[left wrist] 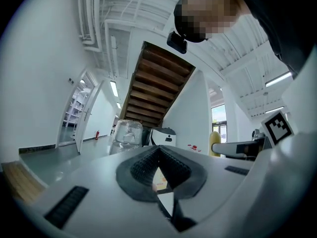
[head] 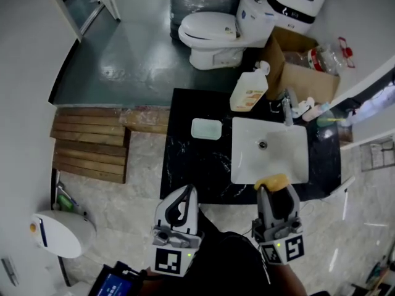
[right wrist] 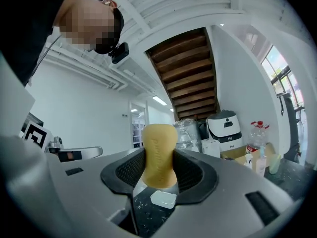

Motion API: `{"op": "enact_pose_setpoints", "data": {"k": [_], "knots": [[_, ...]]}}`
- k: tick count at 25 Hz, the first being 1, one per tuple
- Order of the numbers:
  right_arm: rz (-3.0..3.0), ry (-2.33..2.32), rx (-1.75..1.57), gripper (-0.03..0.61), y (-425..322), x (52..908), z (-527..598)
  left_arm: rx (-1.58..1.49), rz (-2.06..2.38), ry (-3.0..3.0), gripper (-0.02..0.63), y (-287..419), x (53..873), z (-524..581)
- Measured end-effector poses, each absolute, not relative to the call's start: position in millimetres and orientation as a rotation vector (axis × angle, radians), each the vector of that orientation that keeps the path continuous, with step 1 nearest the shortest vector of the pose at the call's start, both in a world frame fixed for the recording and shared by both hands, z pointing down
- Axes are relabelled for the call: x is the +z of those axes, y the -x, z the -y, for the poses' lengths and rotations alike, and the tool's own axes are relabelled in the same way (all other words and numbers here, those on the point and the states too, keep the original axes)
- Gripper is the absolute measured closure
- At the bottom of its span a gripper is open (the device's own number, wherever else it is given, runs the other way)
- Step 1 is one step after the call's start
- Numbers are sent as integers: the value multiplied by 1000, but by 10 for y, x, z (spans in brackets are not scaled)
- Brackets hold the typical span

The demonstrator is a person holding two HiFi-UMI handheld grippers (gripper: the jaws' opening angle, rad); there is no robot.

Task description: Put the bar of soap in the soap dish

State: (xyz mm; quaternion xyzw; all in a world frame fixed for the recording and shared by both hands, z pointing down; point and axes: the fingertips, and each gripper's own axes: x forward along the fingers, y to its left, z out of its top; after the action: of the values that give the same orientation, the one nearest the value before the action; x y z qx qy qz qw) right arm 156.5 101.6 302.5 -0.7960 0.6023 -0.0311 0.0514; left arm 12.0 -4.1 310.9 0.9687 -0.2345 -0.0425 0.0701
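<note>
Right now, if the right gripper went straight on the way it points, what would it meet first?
Probably nothing near: the right gripper, holding the soap, seems to aim level over the counter, with the dish below its line. Depth is unclear.

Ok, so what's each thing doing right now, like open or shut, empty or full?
right gripper: shut on the bar of soap.
left gripper: shut, nothing between its jaws.
soap dish: empty, on the black counter.
sink: empty.
toilet: lid down.
cardboard box: flaps open.
</note>
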Motion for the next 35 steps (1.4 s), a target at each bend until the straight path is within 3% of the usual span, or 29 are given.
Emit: {"op": "enact_pose_setpoints", "data": {"k": [18, 35], "knots": [[-2152, 2134, -182, 407, -1255, 3075, -479, -86, 840, -2922, 612, -276, 3083, 338], [-2477, 2053, -256, 407, -1641, 3601, 111, -63, 985, -2870, 612, -541, 3217, 516]]}}
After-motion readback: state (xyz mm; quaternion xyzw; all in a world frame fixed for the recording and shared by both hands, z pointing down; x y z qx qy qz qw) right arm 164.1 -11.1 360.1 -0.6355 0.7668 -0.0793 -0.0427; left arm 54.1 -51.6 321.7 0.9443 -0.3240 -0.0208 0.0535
